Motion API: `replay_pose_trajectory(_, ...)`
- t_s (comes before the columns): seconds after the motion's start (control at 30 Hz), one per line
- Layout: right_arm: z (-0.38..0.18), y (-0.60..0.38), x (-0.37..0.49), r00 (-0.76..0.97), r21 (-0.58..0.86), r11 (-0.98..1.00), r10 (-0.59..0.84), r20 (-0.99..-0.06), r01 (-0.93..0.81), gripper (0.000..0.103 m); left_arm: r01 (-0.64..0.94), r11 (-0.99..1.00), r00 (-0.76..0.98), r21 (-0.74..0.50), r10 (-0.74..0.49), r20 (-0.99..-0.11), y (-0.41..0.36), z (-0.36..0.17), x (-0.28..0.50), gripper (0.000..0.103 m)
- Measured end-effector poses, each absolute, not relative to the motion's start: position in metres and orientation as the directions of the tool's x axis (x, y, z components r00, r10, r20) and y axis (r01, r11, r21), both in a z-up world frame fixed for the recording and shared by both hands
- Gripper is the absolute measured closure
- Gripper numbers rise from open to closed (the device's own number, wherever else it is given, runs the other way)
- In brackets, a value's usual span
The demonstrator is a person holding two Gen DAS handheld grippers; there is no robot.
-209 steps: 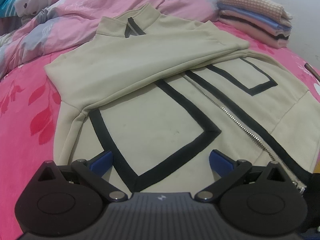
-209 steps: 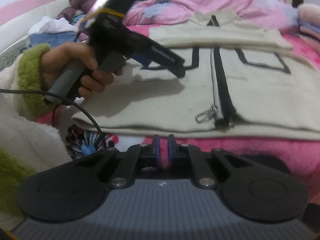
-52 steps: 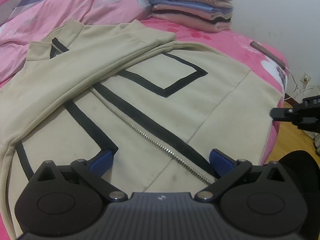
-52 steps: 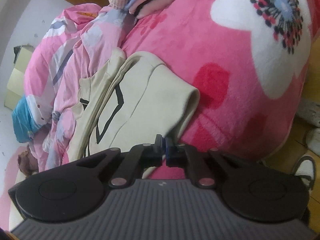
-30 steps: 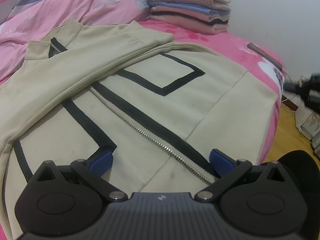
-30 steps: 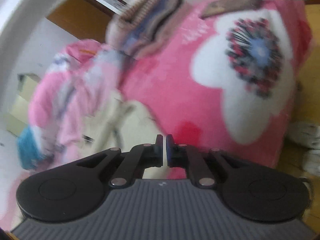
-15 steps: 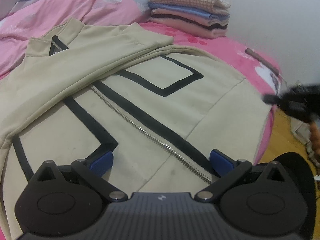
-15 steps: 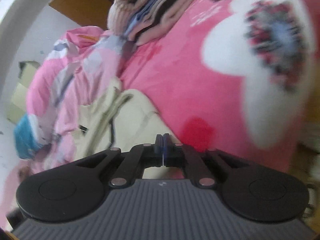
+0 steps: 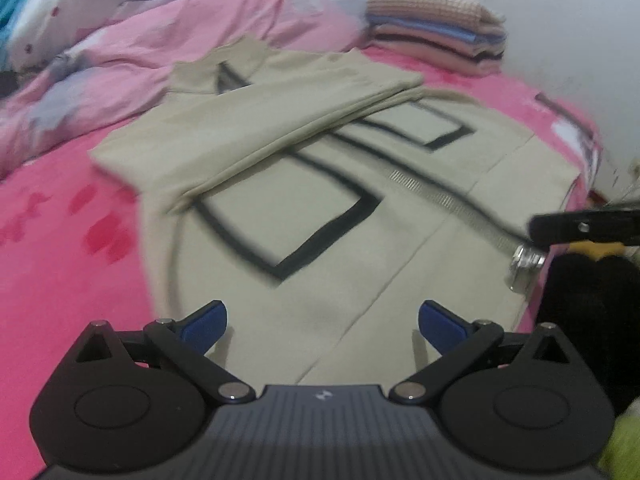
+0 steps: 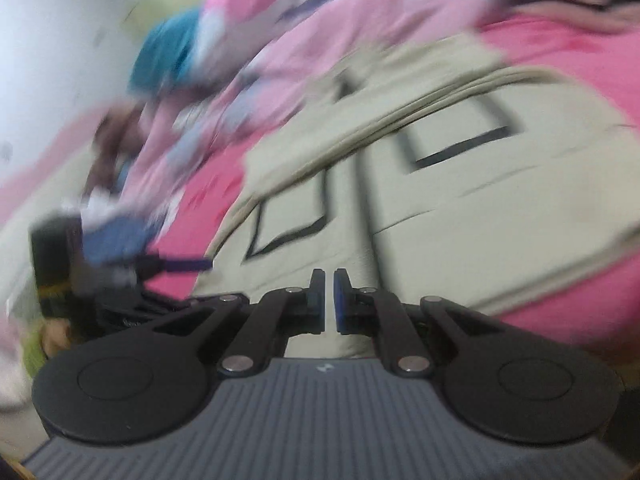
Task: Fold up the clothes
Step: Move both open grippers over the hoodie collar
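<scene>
Left wrist view: beige jacket [image 9: 320, 208] laid flat on pink bedspread [image 9: 60, 248], sleeves folded across chest. Left gripper [image 9: 322, 322] spread wide, empty, above hem. Right gripper [image 10: 327, 300] nearly closed, nothing held. Folded stack [image 9: 436, 28] beyond; rumpled quilt [image 9: 140, 40] alongside collar.

Soft indoor light, fisheye bend, heavy motion blur on the right wrist view.
Even, diffuse light leaves only faint shadows under the left gripper [image 9: 322, 322] fingers on the beige jacket [image 9: 320, 216]. The left view is mildly smeared, with dark rounded corners. The right view streaks badly: the pink bedding [image 10: 580, 60] and jacket stripes smear, while the gripper body stays sharp.
</scene>
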State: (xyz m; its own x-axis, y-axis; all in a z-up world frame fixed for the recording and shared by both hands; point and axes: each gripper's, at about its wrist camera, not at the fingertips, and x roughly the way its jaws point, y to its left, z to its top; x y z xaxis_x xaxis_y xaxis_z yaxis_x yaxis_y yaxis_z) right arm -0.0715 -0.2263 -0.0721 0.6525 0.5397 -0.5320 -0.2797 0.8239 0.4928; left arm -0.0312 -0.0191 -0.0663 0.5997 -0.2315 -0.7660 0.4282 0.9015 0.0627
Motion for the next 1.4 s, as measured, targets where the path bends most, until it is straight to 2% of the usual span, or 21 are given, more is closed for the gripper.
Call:
replay_pose_trajectory(0.17, -0.099, -0.186, -0.067, 0.591, 0.334, 0.878, 0.478, -0.649, -0.343, 0.102, 0.436, 0.894, 0.604, 0.105, -0.205, -0.77, -0.014, -0.088, -0.049, 0.001)
replay_pose_trajectory(0.3, -0.094, -0.183, -0.069, 0.554, 0.307, 0.891, 0.449, -0.701, -0.334, 0.103, 0.461, 0.883, 0.586, 0.09, -0.227, -0.778, -0.011, -0.09, -0.055, 0.0)
replay_pose_trajectory(0.47, -0.094, -0.182, -0.076, 0.558, 0.277, 0.902, 0.424, -0.713, -0.331, 0.103, 0.492, 0.868, 0.562, 0.076, -0.25, -0.788, -0.008, -0.092, -0.062, 0.0)
replay_pose_trajectory(0.6, -0.086, -0.185, -0.075, 0.544, 0.284, 0.901, 0.425, -0.724, -0.328, 0.103, 0.478, 0.878, 0.523, -0.007, -0.291, -0.801, 0.012, -0.088, -0.063, 0.001)
replay_pose_trajectory(0.63, -0.081, -0.186, -0.075, 0.541, 0.288, 0.898, 0.431, -0.723, -0.331, 0.1, 0.465, 0.885, 0.527, -0.012, -0.288, -0.8, 0.019, -0.085, -0.062, 0.001)
replay_pose_trajectory(0.8, -0.046, -0.186, -0.061, 0.62, 0.24, 0.894, 0.437, -0.651, -0.379, 0.099, 0.368, 0.929, 0.618, 0.027, -0.223, -0.754, 0.044, -0.064, -0.045, 0.002)
replay_pose_trajectory(1.03, -0.034, -0.2, -0.009, 0.671, 0.213, 0.914, 0.399, -0.625, -0.344, 0.099, 0.314, 0.949, 0.701, 0.006, -0.228, -0.676, 0.032, -0.033, 0.024, 0.002)
replay_pose_trajectory(1.17, -0.026, -0.212, 0.027, 0.692, 0.219, 0.919, 0.392, -0.607, -0.329, 0.099, 0.235, 0.972, 0.735, -0.01, -0.184, -0.653, 0.021, -0.02, 0.087, 0.002)
replay_pose_trajectory(1.3, -0.017, -0.223, 0.079, 0.702, 0.223, 0.919, 0.392, -0.595, -0.324, 0.098, 0.145, 0.989, 0.73, -0.016, -0.118, -0.673, 0.008, -0.023, 0.155, 0.002)
replay_pose_trajectory(1.4, -0.016, -0.228, 0.129, 0.703, 0.222, 0.923, 0.383, -0.599, -0.314, 0.098, 0.091, 0.995, 0.732, 0.049, -0.034, -0.681, -0.007, -0.032, 0.197, 0.002)
